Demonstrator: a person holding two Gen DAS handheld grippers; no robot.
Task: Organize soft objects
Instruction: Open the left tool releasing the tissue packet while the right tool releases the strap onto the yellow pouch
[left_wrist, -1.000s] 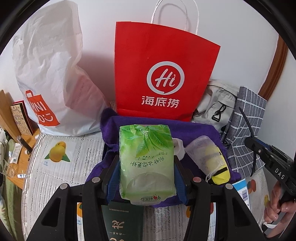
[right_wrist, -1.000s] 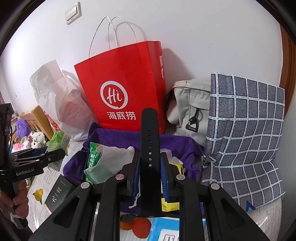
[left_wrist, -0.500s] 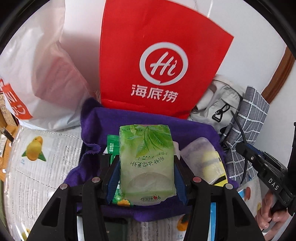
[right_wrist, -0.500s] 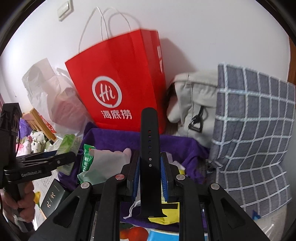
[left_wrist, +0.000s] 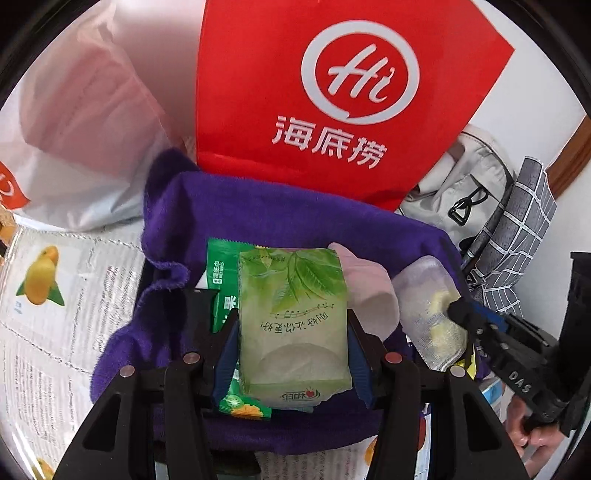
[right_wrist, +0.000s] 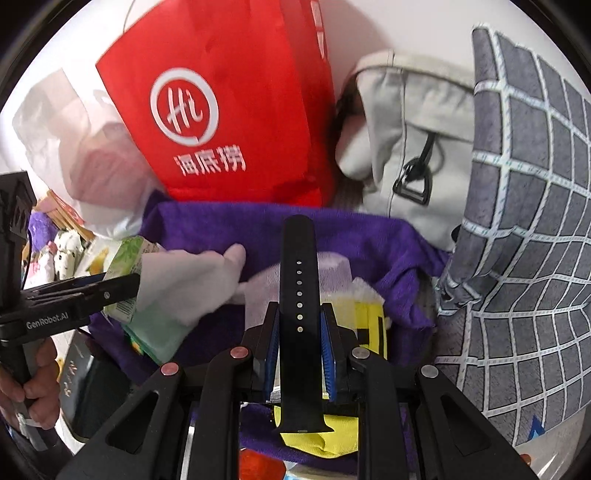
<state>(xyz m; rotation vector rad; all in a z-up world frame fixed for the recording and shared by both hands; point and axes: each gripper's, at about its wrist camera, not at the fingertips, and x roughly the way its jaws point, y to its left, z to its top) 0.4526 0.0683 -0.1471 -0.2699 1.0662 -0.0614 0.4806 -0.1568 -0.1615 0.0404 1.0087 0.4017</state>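
My left gripper (left_wrist: 292, 328) is shut on a green tissue pack (left_wrist: 293, 325) and holds it over the open purple cloth box (left_wrist: 258, 218). In the box lie a green snack packet (left_wrist: 221, 280), a pale pink-white soft pouch (left_wrist: 369, 291) and a clear bag with a yellow item (left_wrist: 430, 314). My right gripper (right_wrist: 298, 328) is shut on a black watch strap (right_wrist: 298, 295), held upright over the right part of the purple box (right_wrist: 369, 236). The left gripper with the tissue pack (right_wrist: 123, 273) shows at the left of the right wrist view.
A red paper bag (left_wrist: 332, 92) stands behind the box, a white plastic bag (left_wrist: 81, 122) to its left, a beige bag (right_wrist: 410, 147) and a grey checked bag (right_wrist: 524, 229) to the right. A dark box (right_wrist: 77, 373) lies on the fruit-printed cover (left_wrist: 55, 295).
Both grippers have moved forward toward the purple box with their loads. The tissue pack now hangs over the box's inside, and the strap is above the yellow item.
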